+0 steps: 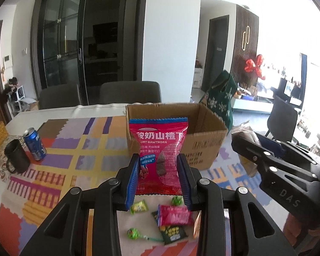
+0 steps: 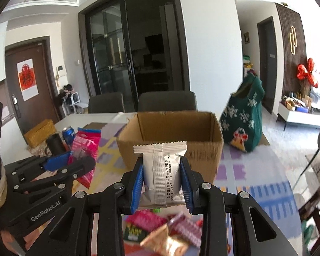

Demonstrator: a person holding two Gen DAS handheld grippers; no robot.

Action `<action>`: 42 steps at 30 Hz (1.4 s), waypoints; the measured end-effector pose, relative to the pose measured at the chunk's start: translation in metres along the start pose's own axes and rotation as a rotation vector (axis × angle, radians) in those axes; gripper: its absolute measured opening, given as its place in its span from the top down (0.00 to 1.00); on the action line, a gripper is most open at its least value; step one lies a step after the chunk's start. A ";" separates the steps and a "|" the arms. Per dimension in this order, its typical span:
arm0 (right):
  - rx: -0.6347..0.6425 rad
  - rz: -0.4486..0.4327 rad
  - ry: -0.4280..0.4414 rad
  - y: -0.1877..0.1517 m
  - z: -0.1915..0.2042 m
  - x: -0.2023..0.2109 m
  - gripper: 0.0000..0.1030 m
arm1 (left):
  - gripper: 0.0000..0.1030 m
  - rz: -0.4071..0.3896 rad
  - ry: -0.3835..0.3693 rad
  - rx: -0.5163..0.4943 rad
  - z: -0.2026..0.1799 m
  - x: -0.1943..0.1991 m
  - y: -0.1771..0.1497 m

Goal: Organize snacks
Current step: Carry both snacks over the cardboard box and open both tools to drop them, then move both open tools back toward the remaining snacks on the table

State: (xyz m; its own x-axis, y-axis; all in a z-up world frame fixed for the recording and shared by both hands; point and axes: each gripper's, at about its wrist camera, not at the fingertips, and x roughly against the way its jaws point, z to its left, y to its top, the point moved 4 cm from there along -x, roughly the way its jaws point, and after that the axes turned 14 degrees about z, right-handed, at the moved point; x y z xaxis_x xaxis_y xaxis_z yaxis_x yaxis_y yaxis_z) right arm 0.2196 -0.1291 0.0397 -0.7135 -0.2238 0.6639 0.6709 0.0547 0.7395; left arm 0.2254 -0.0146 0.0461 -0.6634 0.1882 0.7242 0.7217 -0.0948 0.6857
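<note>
Left wrist only: lollipop (image 1: pixel 131 233).

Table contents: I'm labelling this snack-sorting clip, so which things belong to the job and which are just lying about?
Job:
- red hawthorn packet in left gripper
- silver packet in right gripper
- cardboard box
- loose sweets

Lying about:
- blue can
- dark mug
- green bag

The tablecloth (image 1: pixel 59 149) shows purple, yellow and orange blocks. The cardboard box (image 2: pixel 170 140) is plain brown. One snack bag (image 1: pixel 160 149) is magenta with white lettering; the other packet (image 2: pixel 160 170) is silver-white.
</note>
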 end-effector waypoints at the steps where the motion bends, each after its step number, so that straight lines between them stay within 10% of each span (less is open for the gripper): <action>1: 0.001 -0.004 -0.001 0.003 0.000 -0.001 0.67 | 0.66 -0.006 0.003 0.000 0.001 -0.001 0.006; 31: -0.059 0.139 0.021 0.114 -0.043 -0.122 0.67 | 0.66 0.203 -0.038 -0.031 0.010 -0.127 0.117; 35: -0.066 0.154 -0.005 0.116 -0.047 -0.129 0.52 | 0.34 0.187 0.031 -0.033 0.015 -0.124 0.120; 42: -0.055 0.148 -0.048 0.107 -0.044 -0.114 0.42 | 0.31 0.185 0.075 -0.015 0.025 -0.102 0.105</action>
State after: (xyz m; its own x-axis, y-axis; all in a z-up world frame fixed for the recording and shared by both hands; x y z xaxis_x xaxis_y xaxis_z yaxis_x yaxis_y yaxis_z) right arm 0.3819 -0.1402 0.0383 -0.6138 -0.1706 0.7708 0.7787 0.0299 0.6267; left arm 0.3735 -0.0194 0.0420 -0.5331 0.0930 0.8409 0.8298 -0.1362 0.5411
